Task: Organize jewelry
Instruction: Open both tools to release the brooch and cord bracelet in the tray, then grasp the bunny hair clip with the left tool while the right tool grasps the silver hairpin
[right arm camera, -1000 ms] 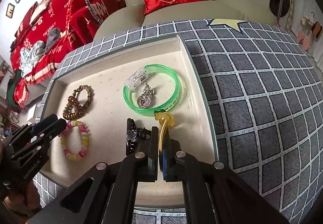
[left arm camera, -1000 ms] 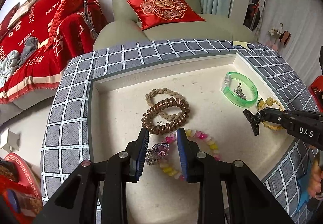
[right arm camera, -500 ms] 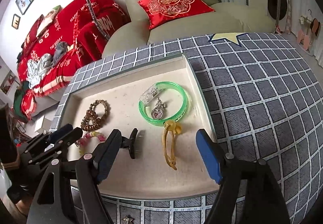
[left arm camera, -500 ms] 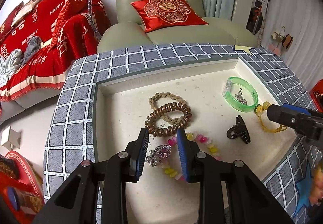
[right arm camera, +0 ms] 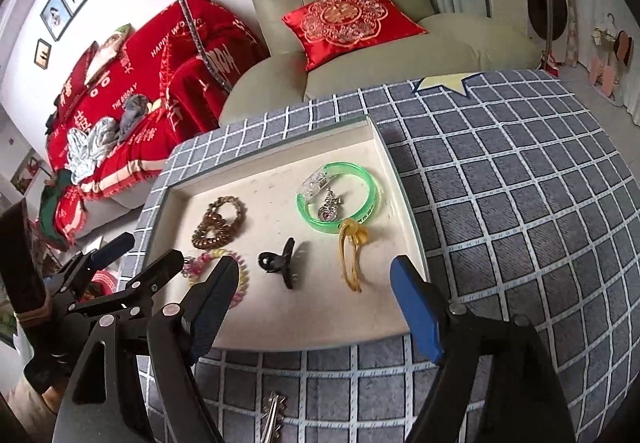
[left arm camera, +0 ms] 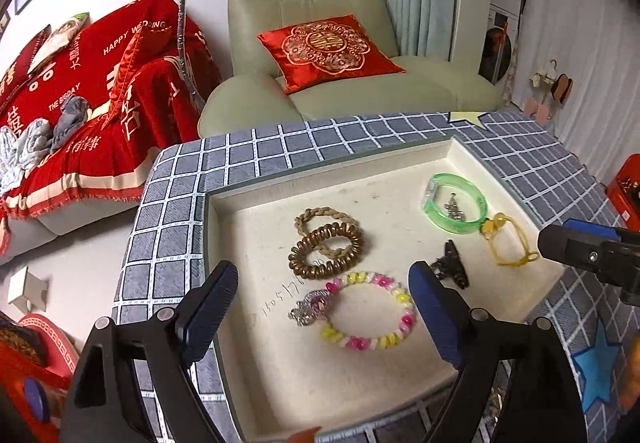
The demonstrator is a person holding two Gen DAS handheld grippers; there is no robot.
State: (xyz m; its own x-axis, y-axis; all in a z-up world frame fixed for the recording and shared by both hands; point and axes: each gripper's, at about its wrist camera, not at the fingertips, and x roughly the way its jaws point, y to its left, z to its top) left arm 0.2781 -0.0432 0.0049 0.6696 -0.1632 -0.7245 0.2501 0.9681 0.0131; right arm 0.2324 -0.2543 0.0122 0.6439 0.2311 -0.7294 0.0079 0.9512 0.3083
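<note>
My left gripper [left arm camera: 322, 313]: jaws opening, now wide, nothing pinched. The beaded bracelet [left arm camera: 370, 311] lies flat on the tray floor between the pads, touching neither. My right gripper [right arm camera: 312, 307]: jaws also opening, wide, empty. The yellow cord loop [right arm camera: 352, 255] lies just beyond its fingertips, free of them.

Everything placed relative to the tray [left arm camera: 460, 147]:
- beaded bracelet with its silver charm [left arm camera: 308, 307]: near-left part of the floor
- brown coil hair tie [left arm camera: 326, 251], stacked on a braided tie [left arm camera: 320, 215]: left-centre, just behind the bracelet
- black claw clip [right arm camera: 278, 261]: centre-near
- green bangle [right arm camera: 340, 203] with a small pendant [right arm camera: 330, 209] inside: by the right wall; cord knot touches its near rim

Risks, as I judge them:
- Pieces sit tight together. A wide closing pass at the bracelet could snag the coil tie or the clip.
- Charm sits at the bracelet's left end, so a lift from the other side may swing it into the coil tie.
- Cord knot against the bangle: dragging one probably pulls the other.
- The two grippers are close over the near edge, so their arms could clash.

Room: the back half of the floor is bare, good for spreading things out. Walls are low; the right wall crowds the bangle. A metal hair clip [right arm camera: 272, 415] lies outside the tray on the checked cloth [right arm camera: 520, 203], not yet sorted.
</note>
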